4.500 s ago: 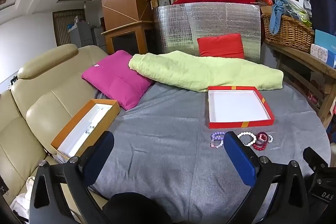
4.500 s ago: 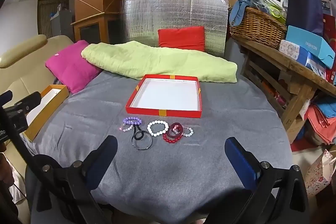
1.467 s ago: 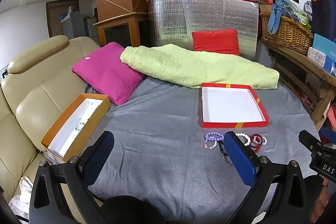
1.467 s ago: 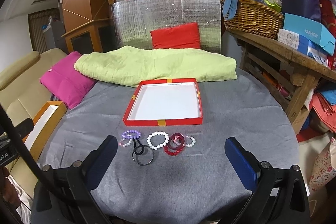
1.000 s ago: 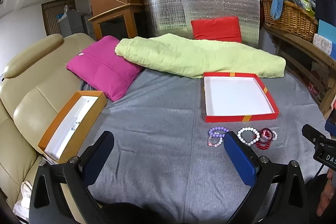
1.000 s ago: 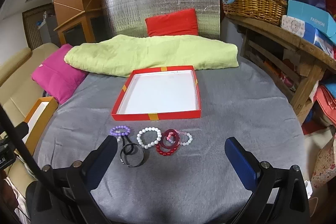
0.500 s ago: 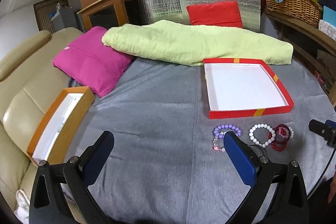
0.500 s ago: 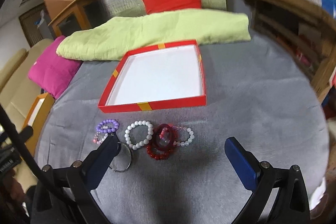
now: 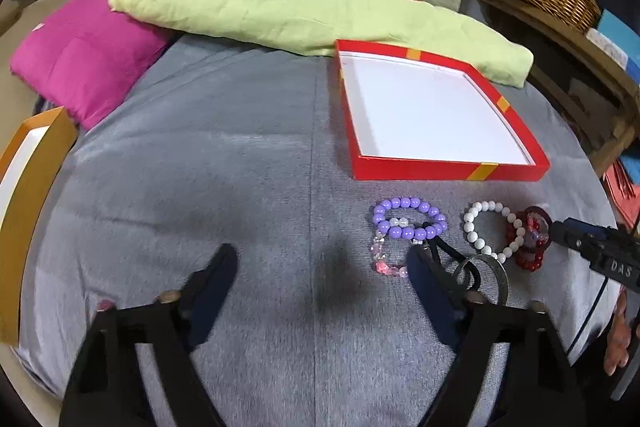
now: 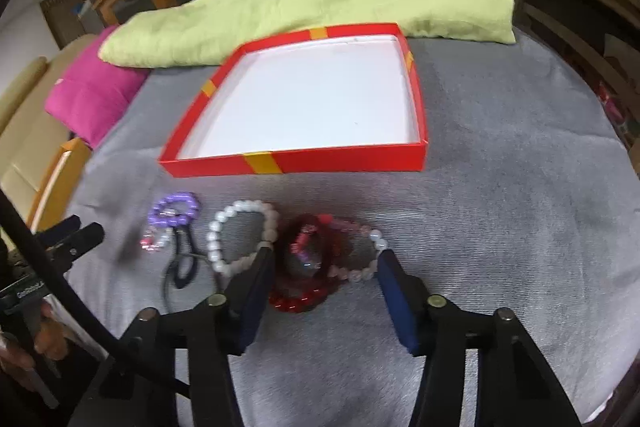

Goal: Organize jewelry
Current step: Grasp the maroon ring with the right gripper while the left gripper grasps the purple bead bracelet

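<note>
right gripper (image 10: 322, 259) stood spread wide, straddling the red bracelet (image 10: 304, 267) just before the red box (image 10: 280, 163)'s near edge; left gripper (image 9: 320, 263) likewise gaped over bare grey cloth (image 9: 240, 187).

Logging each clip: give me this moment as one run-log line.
phase: approach | right gripper: open, straddling red bracelet | left gripper: open, beside purple bracelet | red box: empty
</note>
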Demonstrator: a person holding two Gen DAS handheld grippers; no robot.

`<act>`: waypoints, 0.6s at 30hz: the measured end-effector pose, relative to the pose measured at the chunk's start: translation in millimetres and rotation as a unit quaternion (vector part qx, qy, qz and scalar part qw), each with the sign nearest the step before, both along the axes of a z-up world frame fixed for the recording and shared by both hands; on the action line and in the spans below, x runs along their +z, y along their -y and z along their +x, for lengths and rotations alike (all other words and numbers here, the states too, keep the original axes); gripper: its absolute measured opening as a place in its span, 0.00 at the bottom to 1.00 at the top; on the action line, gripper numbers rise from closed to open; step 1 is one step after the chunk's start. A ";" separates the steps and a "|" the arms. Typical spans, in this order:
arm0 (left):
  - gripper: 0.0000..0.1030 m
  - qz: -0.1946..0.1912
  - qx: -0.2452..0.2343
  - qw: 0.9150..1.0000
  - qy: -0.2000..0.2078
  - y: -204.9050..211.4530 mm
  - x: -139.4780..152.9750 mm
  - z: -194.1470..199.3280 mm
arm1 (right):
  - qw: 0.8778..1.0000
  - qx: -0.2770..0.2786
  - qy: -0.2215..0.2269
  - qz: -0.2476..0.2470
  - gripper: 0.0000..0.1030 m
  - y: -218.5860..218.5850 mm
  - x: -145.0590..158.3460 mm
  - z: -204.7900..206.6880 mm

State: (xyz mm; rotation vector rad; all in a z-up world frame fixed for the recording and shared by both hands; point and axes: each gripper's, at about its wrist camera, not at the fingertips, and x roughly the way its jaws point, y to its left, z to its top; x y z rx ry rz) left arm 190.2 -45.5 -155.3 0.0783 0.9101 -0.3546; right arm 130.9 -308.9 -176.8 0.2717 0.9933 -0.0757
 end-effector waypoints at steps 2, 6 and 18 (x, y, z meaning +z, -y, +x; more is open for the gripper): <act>0.64 -0.012 -0.011 1.000 -0.017 2.0 -4.4 2.7 | 1.000 -0.010 -0.002 0.012 0.42 7.1 -2.9 -1.0; 0.64 -0.012 -0.017 0.999 -0.038 8.3 -13.0 6.0 | 1.000 -0.018 0.007 0.025 0.42 20.2 -3.9 -7.8; 0.64 -0.038 -0.021 0.997 -0.069 30.9 -12.9 36.9 | 0.997 0.014 -0.015 0.069 0.14 10.4 -19.9 18.9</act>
